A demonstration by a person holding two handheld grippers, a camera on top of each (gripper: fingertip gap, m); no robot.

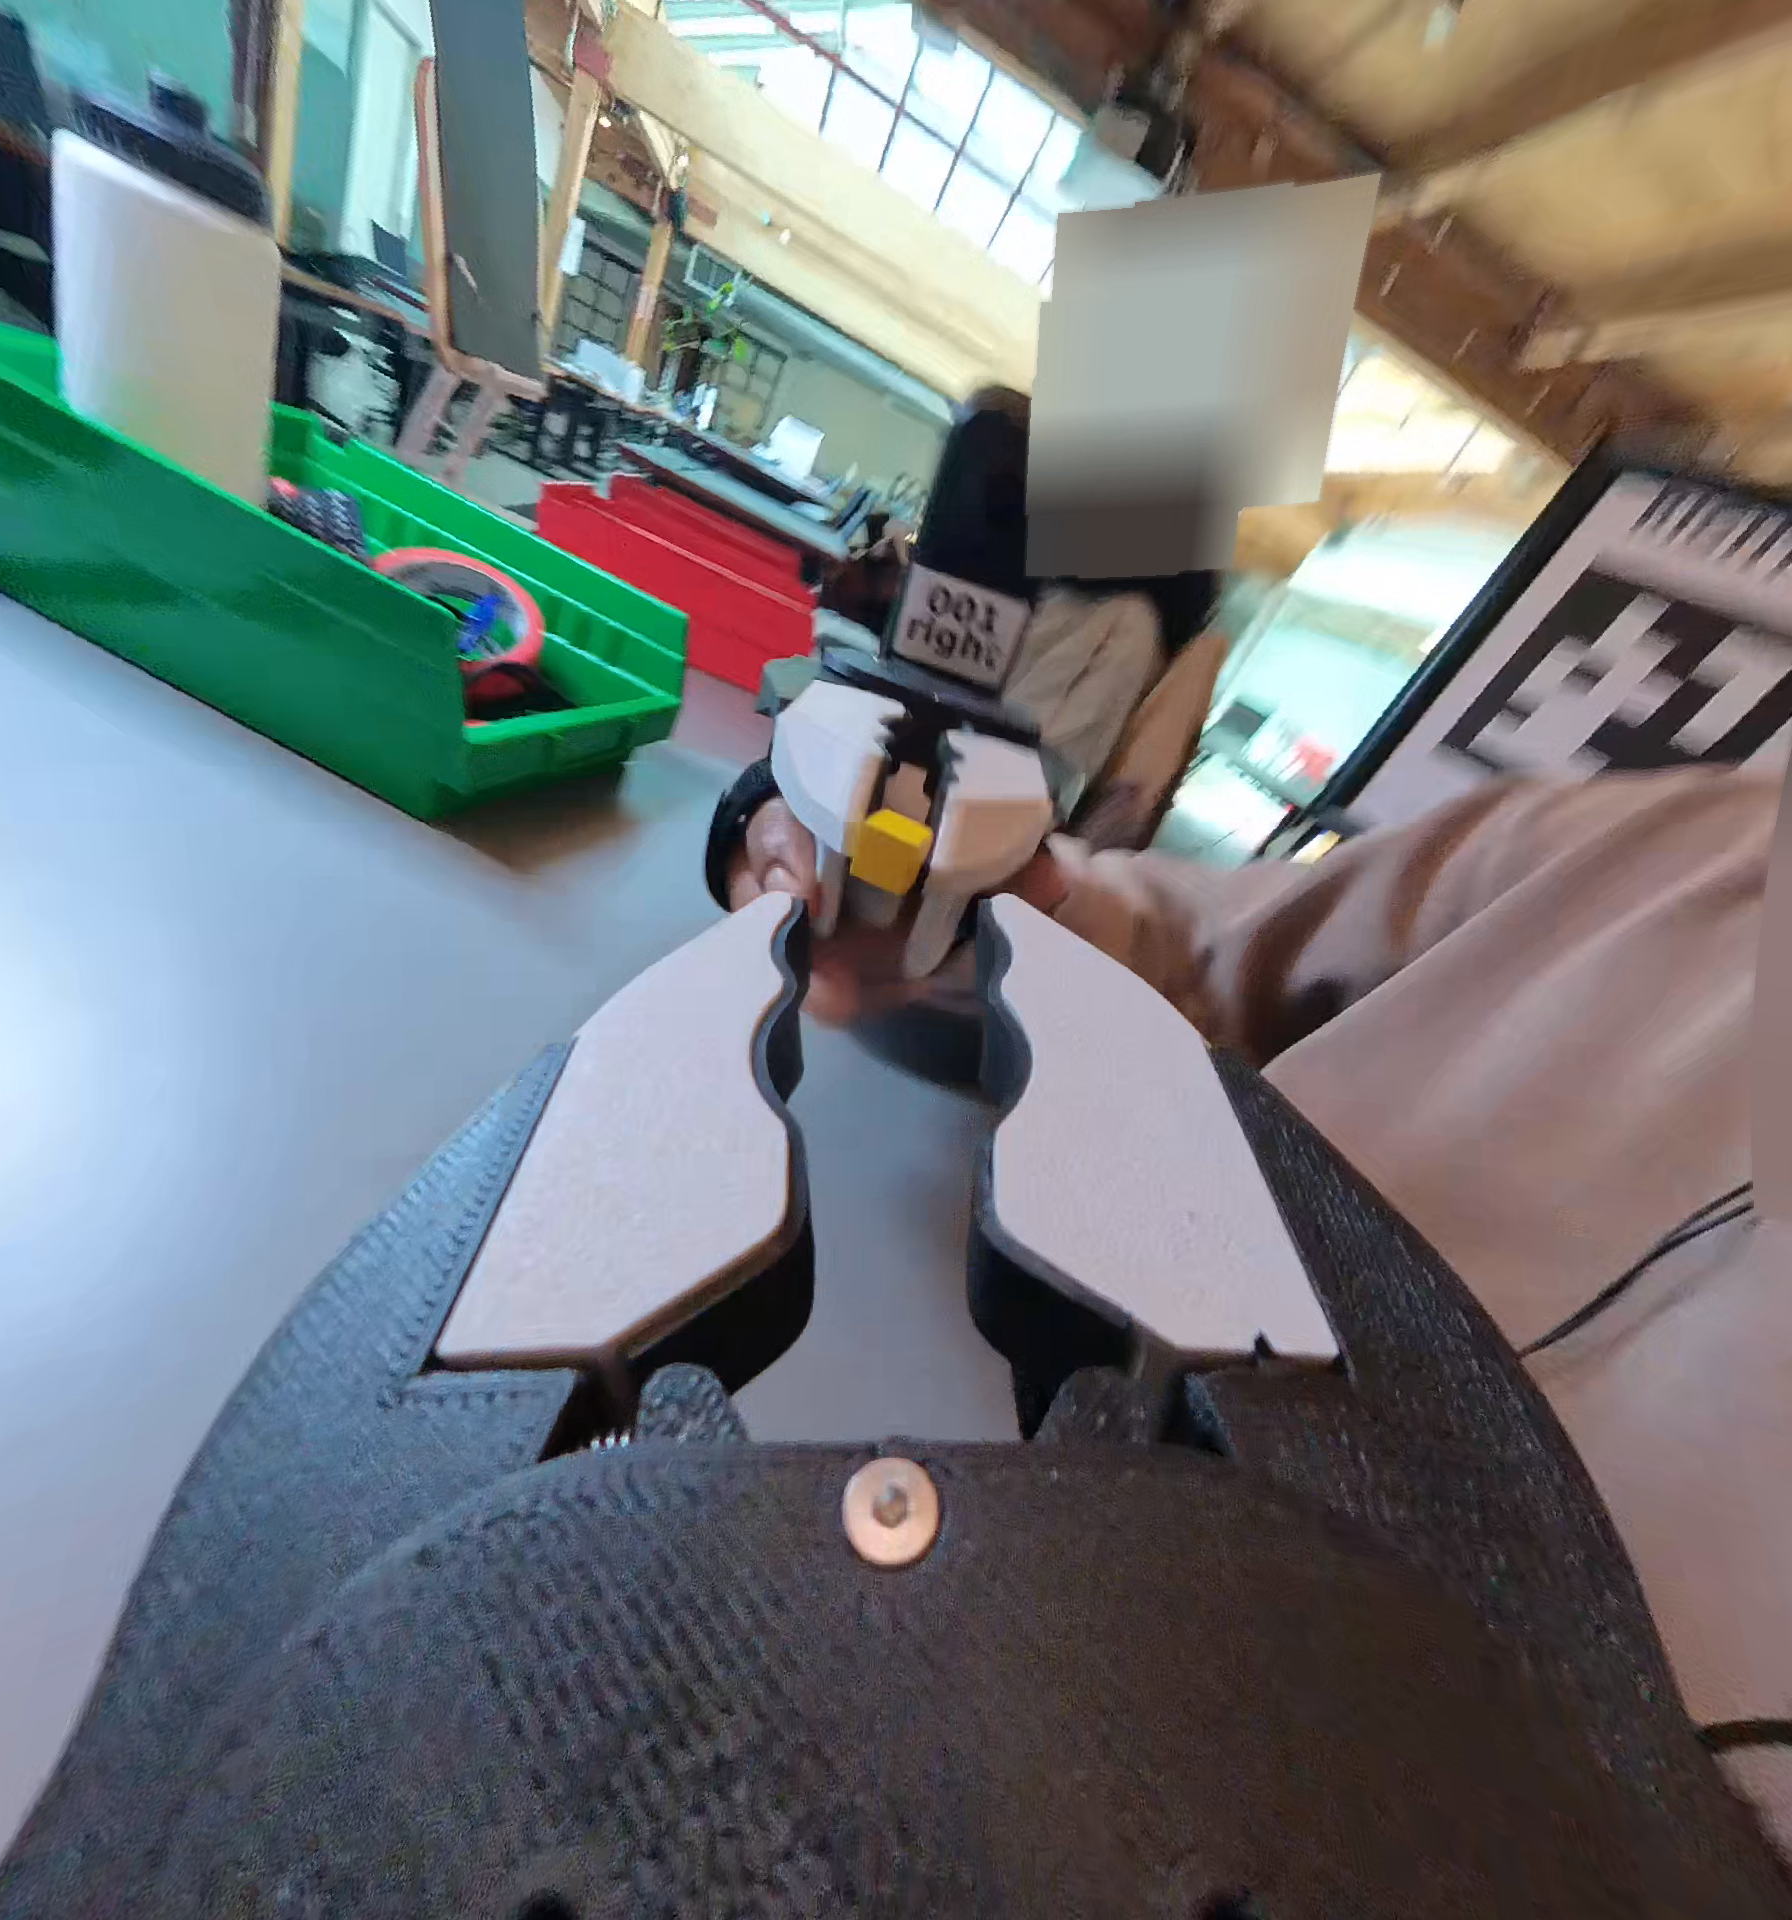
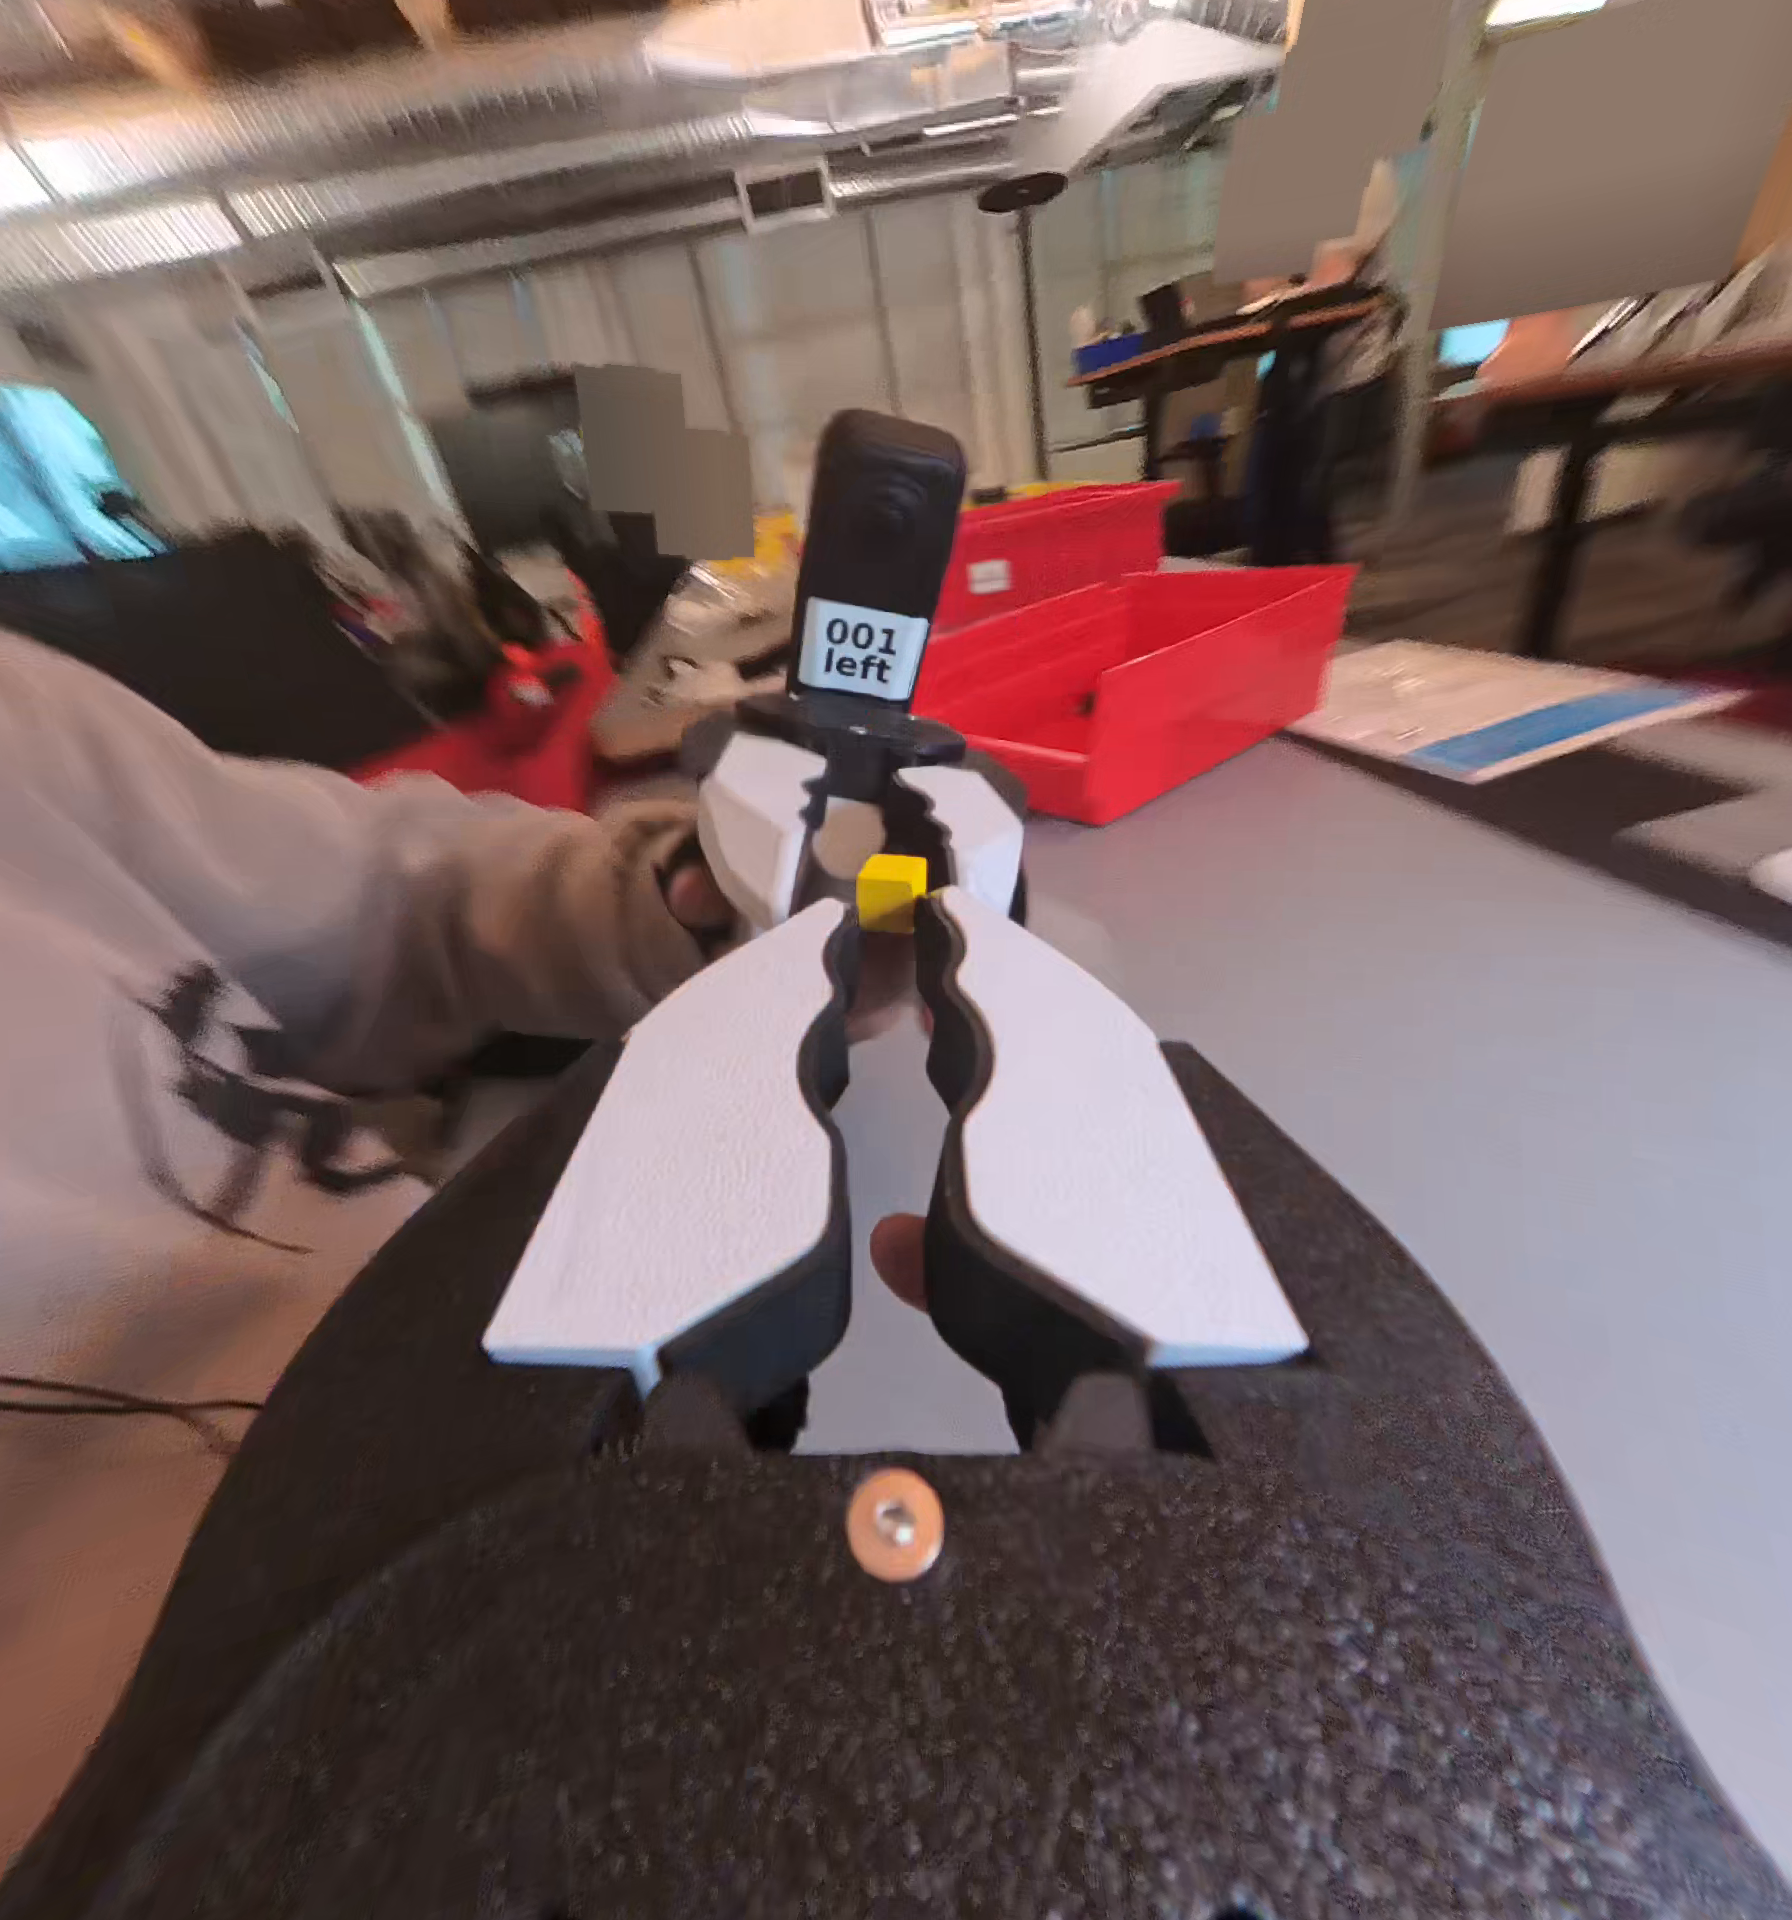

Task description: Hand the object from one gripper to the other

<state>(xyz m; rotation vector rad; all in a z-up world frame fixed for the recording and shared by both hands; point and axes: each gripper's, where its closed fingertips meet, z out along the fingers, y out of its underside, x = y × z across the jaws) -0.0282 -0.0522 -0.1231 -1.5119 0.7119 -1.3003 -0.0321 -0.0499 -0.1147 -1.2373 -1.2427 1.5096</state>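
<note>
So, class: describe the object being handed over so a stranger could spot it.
Above the grey table, two white-fingered grippers face each other. At the right gripper fingertips sits a small yellow cube, the only yellow thing between them.

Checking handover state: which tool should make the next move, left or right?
Left, probably. The right tool is shut on the yellow cube, held above the table. The left tool is open, empty and facing the cube, so it looks best placed to close in and grip.
</note>
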